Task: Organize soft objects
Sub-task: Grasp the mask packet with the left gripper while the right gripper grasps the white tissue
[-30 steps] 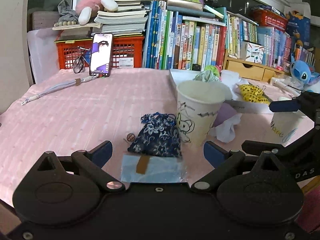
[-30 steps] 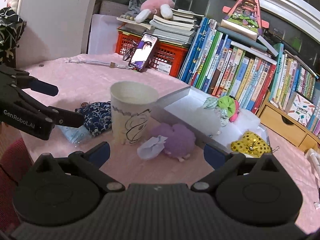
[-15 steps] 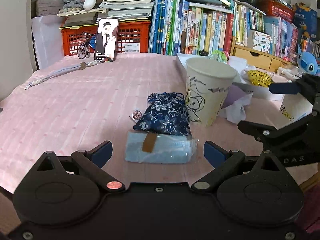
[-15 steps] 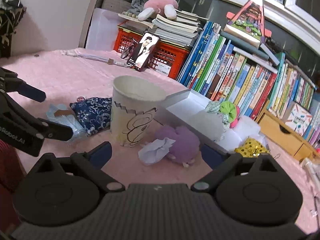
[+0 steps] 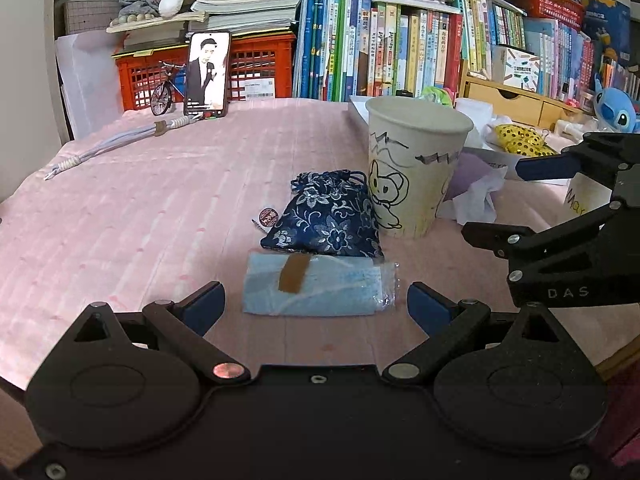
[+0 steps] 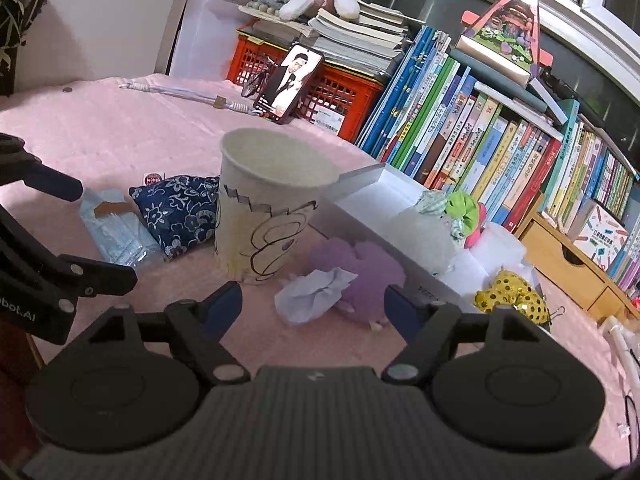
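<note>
left gripper (image 5: 316,306): jaws apart, framing mask pack (image 5: 320,289) to grab | right gripper (image 6: 313,306): jaws closing, empty, lined on tissue (image 6: 312,296) beside cup (image 6: 268,204)

On the pink cloth: one tall white paper cup with doodles (image 5: 416,176), one navy floral drawstring pouch (image 5: 328,220), one pale blue plastic-wrapped packet (image 5: 320,290), one crumpled white tissue (image 6: 312,296), one lilac plush toy (image 6: 364,268).

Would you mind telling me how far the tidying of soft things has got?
Partly done: a green scrunchie already lies in the white box. The right gripper is closing, still empty, before the purple plush. The blue pouch remains.
</note>
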A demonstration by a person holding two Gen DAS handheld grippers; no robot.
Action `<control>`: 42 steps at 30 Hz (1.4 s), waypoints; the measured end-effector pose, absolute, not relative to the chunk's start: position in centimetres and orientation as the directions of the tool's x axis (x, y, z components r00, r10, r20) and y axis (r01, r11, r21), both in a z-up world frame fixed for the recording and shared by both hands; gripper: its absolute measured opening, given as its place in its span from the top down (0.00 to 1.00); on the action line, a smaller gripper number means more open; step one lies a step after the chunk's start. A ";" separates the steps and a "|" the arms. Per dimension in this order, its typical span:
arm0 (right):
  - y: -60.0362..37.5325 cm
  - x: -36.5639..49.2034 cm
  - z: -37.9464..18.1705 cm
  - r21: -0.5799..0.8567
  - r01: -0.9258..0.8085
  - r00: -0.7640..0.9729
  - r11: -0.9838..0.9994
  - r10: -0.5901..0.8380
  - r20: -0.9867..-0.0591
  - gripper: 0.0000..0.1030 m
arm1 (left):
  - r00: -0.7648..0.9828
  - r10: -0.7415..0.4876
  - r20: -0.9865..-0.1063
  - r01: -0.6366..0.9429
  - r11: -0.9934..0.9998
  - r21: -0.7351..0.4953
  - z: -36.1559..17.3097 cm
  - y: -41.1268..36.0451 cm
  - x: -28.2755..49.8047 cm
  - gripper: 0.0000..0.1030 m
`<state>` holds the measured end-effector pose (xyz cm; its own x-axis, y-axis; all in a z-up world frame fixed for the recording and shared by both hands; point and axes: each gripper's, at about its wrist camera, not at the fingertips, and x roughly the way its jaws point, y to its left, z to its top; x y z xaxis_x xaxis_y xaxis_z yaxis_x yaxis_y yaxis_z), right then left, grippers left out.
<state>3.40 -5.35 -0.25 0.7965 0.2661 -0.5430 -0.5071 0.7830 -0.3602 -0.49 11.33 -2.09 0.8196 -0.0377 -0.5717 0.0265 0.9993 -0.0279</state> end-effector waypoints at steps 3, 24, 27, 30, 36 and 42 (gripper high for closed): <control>-4.9 3.5 -0.5 -0.383 -0.507 0.798 0.772 0.254 -0.546 0.17 | 0.819 -0.039 -0.572 0.028 0.999 -0.028 -2.1 11.4 -0.5 0.05; -3.7 4.5 -1.5 -0.415 -0.515 0.789 0.750 0.226 -0.571 0.28 | 0.816 -0.038 -0.576 0.029 0.999 -0.024 -2.2 11.6 0.1 0.19; -3.7 4.7 -1.6 -0.414 -0.515 0.788 0.751 0.224 -0.573 0.29 | 0.817 -0.037 -0.576 0.029 0.999 -0.023 -2.2 11.6 0.1 0.19; -3.7 4.7 -1.7 -0.412 -0.515 0.787 0.752 0.223 -0.576 0.31 | 0.818 -0.035 -0.574 0.027 0.999 -0.022 -2.2 11.6 0.1 0.19; -4.0 4.9 -1.8 -0.401 -0.514 0.782 0.759 0.222 -0.582 0.37 | 0.823 -0.030 -0.568 0.018 0.999 -0.026 -2.2 11.6 0.2 0.20; -4.1 5.0 -1.9 -0.391 -0.509 0.781 0.767 0.220 -0.585 0.43 | 0.827 -0.023 -0.561 0.007 1.000 -0.030 -2.2 11.6 0.1 0.22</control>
<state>4.99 -4.10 -1.85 0.7808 0.2200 -0.5848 -0.5088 0.7671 -0.3907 0.14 11.60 -2.24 0.8274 -0.0227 -0.5611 0.0072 0.9995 -0.0299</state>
